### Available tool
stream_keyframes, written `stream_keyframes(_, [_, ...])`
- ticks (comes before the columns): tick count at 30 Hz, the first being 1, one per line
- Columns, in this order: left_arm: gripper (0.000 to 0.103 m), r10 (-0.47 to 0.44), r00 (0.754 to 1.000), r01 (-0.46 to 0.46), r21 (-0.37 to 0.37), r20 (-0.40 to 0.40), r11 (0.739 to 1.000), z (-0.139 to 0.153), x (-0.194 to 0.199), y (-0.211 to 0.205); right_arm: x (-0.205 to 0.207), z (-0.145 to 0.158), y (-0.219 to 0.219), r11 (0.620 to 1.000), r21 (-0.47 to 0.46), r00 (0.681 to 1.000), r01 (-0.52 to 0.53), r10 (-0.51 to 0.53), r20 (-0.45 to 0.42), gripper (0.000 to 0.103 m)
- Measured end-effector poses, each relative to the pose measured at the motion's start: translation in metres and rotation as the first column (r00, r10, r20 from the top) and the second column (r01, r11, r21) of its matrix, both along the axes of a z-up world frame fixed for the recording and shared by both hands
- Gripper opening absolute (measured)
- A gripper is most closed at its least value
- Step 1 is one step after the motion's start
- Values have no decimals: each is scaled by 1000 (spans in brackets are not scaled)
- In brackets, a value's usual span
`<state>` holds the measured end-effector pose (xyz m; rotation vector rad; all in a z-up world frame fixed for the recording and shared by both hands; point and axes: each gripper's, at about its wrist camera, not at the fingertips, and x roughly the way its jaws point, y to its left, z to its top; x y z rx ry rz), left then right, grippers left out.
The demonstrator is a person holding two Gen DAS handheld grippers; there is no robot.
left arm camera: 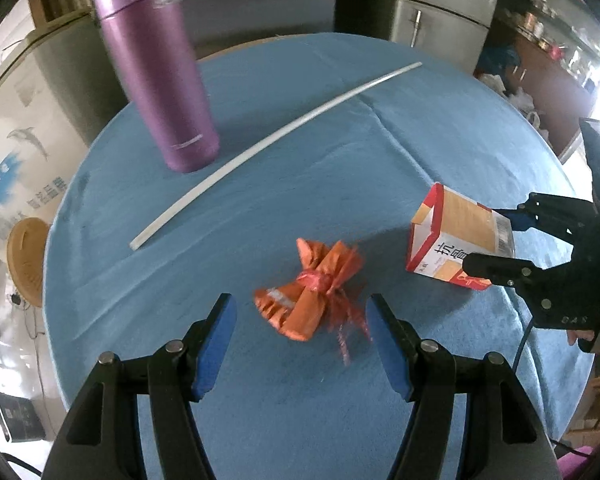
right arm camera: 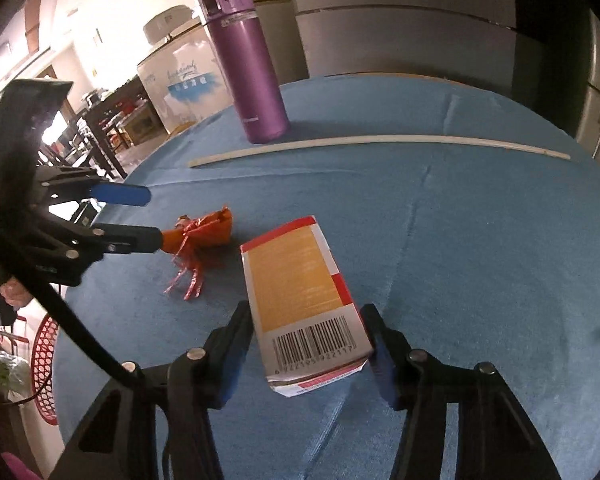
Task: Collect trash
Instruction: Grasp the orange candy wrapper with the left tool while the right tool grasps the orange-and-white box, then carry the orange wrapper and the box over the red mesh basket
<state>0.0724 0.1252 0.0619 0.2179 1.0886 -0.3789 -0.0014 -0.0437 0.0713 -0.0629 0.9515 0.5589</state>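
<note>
A crumpled orange wrapper [left arm camera: 312,294] tied with red ribbon lies on the blue tablecloth [left arm camera: 300,168]. My left gripper [left arm camera: 300,320] is open, its fingers on either side of the wrapper's near end, apart from it. A red, white and orange carton [right arm camera: 300,296] with a barcode sits between the fingers of my right gripper [right arm camera: 306,320], which is shut on its near end. The carton [left arm camera: 452,236] looks tilted, lifted off the cloth in the left wrist view. The wrapper [right arm camera: 204,232] and left gripper [right arm camera: 148,220] show in the right wrist view.
A purple flask [left arm camera: 156,80] stands upright at the table's far side. A long white stick [left arm camera: 268,144] lies across the cloth in front of it. A fridge [right arm camera: 400,32] and cabinets stand beyond the round table. A red basket [right arm camera: 44,360] sits below the table's left edge.
</note>
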Motion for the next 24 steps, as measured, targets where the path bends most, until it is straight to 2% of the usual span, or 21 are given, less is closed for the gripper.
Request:
stream_keyframes(6, [68, -8, 1000, 7, -20, -22, 1000, -11, 13, -9, -5, 9, -28, 992, 89, 995, 94, -93, -21, 55])
stream_keyframes(11, [66, -14, 999, 13, -28, -49, 1000, -24, 21, -13, -16, 21, -60, 965, 189, 983, 183, -177, -47, 55])
stream_keyframes(17, [41, 1, 998, -4, -35, -70, 999, -32, 24, -14, -31, 32, -82, 930, 267, 967, 254, -248, -56, 55])
stream_keyframes(18, [40, 7, 997, -10, -39, -73, 999, -33, 24, -13, -31, 32, -82, 926, 273, 965, 260, -254, -57, 55])
stream_keyframes(22, [25, 63, 996, -67, -73, -58, 995, -27, 22, -10, -39, 37, -84, 906, 310, 957, 289, -285, -60, 55])
stream_keyframes(24, [25, 96, 994, -101, -94, -55, 990, -23, 19, -7, -44, 39, -83, 899, 323, 955, 296, -292, -61, 55])
